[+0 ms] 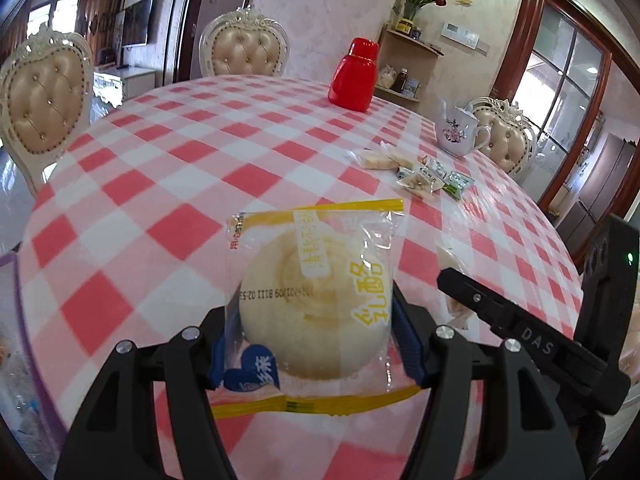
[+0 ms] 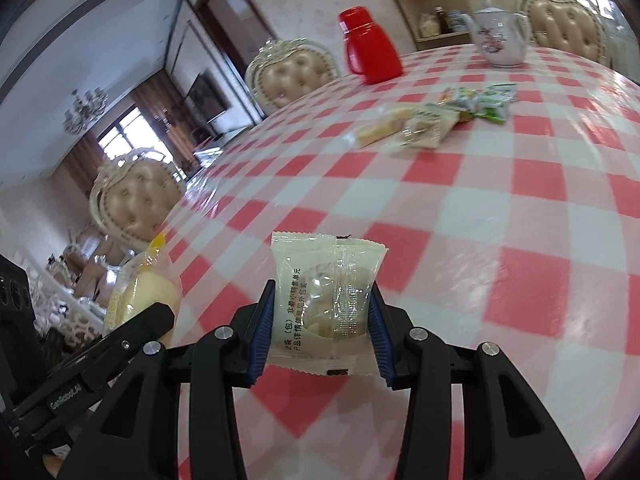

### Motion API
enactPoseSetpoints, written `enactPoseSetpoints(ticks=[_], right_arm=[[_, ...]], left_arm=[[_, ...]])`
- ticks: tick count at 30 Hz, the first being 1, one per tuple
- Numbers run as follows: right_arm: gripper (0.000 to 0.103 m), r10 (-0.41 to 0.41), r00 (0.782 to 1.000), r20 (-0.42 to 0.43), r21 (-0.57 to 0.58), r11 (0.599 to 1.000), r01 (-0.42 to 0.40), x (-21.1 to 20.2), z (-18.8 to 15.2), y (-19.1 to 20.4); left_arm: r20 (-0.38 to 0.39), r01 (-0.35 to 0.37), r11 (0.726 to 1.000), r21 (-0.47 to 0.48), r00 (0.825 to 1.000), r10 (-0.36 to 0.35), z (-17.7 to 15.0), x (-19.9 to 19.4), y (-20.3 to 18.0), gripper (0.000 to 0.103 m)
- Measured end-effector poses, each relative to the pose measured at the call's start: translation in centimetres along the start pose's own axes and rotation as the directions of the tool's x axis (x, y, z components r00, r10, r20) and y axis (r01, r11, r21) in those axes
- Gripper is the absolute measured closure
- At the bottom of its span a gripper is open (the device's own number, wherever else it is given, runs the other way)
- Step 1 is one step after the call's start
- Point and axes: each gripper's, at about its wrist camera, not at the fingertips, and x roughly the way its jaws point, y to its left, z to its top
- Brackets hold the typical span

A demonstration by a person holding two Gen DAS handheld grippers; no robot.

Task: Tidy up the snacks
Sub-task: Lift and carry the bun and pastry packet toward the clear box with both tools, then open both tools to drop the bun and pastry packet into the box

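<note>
My left gripper is shut on a round pale pastry in a clear wrapper with yellow bands, held above the checked table. My right gripper is shut on a small cream-wrapped snack, its blue pads pressing both sides. A heap of small wrapped snacks lies on the cloth toward the far right, and shows again as the snack heap in the right wrist view. The right gripper's body shows at the right of the left wrist view. The yellow-banded pastry shows at the left of the right wrist view.
A red flask stands far back on the pink-and-white checked table. A white floral teapot sits at the far right edge. Padded chairs ring the table. A corner shelf with jars and flowers stands behind.
</note>
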Motion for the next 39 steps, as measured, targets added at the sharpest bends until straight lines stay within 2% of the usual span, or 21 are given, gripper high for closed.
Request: enactPoseSetpoints(ticks=[11, 19, 22, 27, 32, 39], right_arm=[[0.060, 0.070, 0.994, -0.088, -0.122, 0.989, -0.080, 1.6, -2.8, 6.5], [0.060, 0.102, 0.984, -0.147, -0.193, 0.972, -0.130, 2.9, -4.6, 11.2], [0.060, 0.139, 0.975, -0.172, -0.232, 0.957, -0.177, 3.3, -5.3, 13.4], [0.060, 0.183, 0.961, -0.210, -0.332, 0.911, -0.246, 3.3, -7.0, 18.3], [0.060, 0.215, 0.943, -0.256, -0.432, 0.847, -0.310, 2.9, -9.3, 23.1], [0.060, 0.228, 0.911, -0.344, -0.537, 0.748, -0.390, 2.9, -13.3, 28.1]], left_arm=[[0.040, -0.084, 0.996, -0.006, 0.996, 0.084, -2.1, -5.8, 5.6, 0.038], [0.072, -0.163, 0.985, -0.055, 0.983, 0.167, -2.8, -9.3, 11.5, 0.038], [0.071, -0.208, 0.975, -0.080, 0.974, 0.214, -3.2, -10.0, 14.2, 0.038], [0.060, -0.269, 0.956, -0.121, 0.959, 0.277, -3.5, -10.8, 18.0, 0.038], [0.048, -0.322, 0.938, -0.129, 0.943, 0.330, -3.6, -11.3, 20.5, 0.038], [0.033, -0.416, 0.900, -0.131, 0.905, 0.423, -3.9, -12.3, 23.6, 0.038]])
